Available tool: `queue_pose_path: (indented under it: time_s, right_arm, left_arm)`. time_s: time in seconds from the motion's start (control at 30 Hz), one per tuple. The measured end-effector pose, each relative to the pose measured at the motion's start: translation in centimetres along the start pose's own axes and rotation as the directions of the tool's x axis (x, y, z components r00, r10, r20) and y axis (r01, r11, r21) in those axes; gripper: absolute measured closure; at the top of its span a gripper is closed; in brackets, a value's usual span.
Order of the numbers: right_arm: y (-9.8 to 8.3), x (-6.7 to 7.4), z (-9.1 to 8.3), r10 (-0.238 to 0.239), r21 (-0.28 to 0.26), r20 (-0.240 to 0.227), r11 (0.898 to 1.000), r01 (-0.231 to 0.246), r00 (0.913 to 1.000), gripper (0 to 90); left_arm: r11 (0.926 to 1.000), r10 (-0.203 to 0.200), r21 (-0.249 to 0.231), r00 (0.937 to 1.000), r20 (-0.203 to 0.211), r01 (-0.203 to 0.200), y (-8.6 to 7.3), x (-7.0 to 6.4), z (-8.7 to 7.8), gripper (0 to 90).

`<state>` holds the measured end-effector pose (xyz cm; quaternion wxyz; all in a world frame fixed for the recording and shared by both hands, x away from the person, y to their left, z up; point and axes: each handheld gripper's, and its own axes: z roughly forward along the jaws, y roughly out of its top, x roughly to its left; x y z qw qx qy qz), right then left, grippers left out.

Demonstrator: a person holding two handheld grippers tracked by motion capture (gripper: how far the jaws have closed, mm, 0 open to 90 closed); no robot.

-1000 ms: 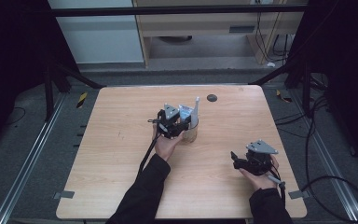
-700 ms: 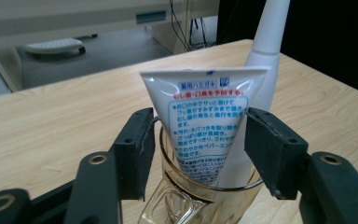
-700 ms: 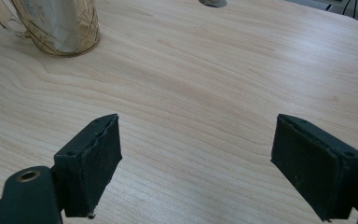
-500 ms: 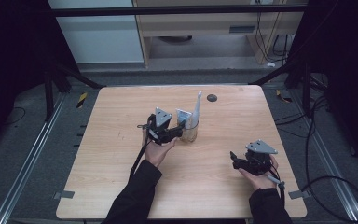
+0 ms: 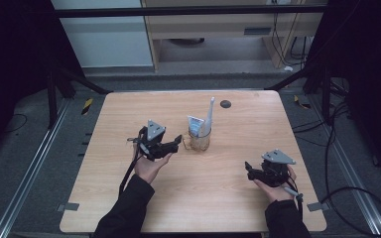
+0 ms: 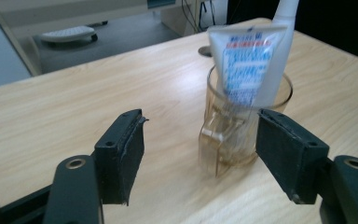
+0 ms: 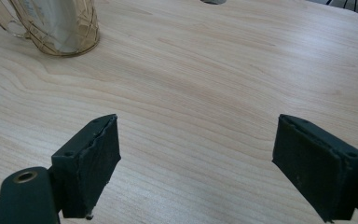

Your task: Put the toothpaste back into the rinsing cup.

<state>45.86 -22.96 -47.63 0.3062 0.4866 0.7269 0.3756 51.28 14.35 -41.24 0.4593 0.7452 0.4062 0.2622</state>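
A clear amber cup (image 5: pixel 200 140) stands upright near the table's middle, holding a white and blue tube (image 5: pixel 195 126) and a tall white stick-like item (image 5: pixel 210 112). My left gripper (image 5: pixel 176 141) hovers just left of the cup, apart from it; its jaws have just been opening and stand wide with nothing between them. In the left gripper view the cup (image 6: pixel 235 135) and tube (image 6: pixel 243 63) sit beyond the right pad (image 6: pixel 284 154). My right gripper (image 5: pixel 248 168) rests open low at the table's front right, with bare wood between its pads (image 7: pixel 93 163). The cup's base (image 7: pixel 60 28) lies far off.
The wooden table (image 5: pixel 129 114) carries a small dark round disc (image 5: pixel 225 103) near its far edge. Metal rails and cables run along the floor on both sides. A cabinet stands beyond the table.
My left gripper has drawn back leftward and toward me from the cup, its jaws spreading and releasing the cup. The cup stays standing. The right gripper has kept still.
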Motion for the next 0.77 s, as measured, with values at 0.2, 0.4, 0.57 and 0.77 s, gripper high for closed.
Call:
queue_pose_path:
  time_s: [0.2, 0.4, 0.57, 0.77]
  right_arm:
    - [-0.1, 0.1, -0.2, 0.002, 0.000, 0.000, 1.000, -0.002, 1.0000, 14.6]
    - [-0.4, -0.1, -0.2, 0.003, 0.018, 0.004, 1.000, -0.003, 1.0000, 14.2]
    - [-0.6, -0.2, -0.3, 0.014, 0.028, 0.001, 1.000, -0.014, 0.9999, 13.5]
    - [-0.8, -0.2, -0.4, 0.016, 0.045, 0.003, 0.999, -0.016, 0.9999, 11.8]
  left_arm:
    - [0.9994, 0.012, 0.031, 0.9999, -0.006, -0.012, -1.8, 1.2, -2.0, 29.7]
    - [0.9984, 0.008, 0.057, 0.9996, -0.028, -0.007, -4.2, 3.0, -4.8, 27.9]
    - [0.9977, -0.026, 0.061, 0.9981, -0.057, 0.029, -6.5, 4.5, -6.5, 26.6]
    - [0.9920, -0.038, 0.117, 0.9950, -0.092, 0.048, -8.8, 6.1, -7.6, 26.0]
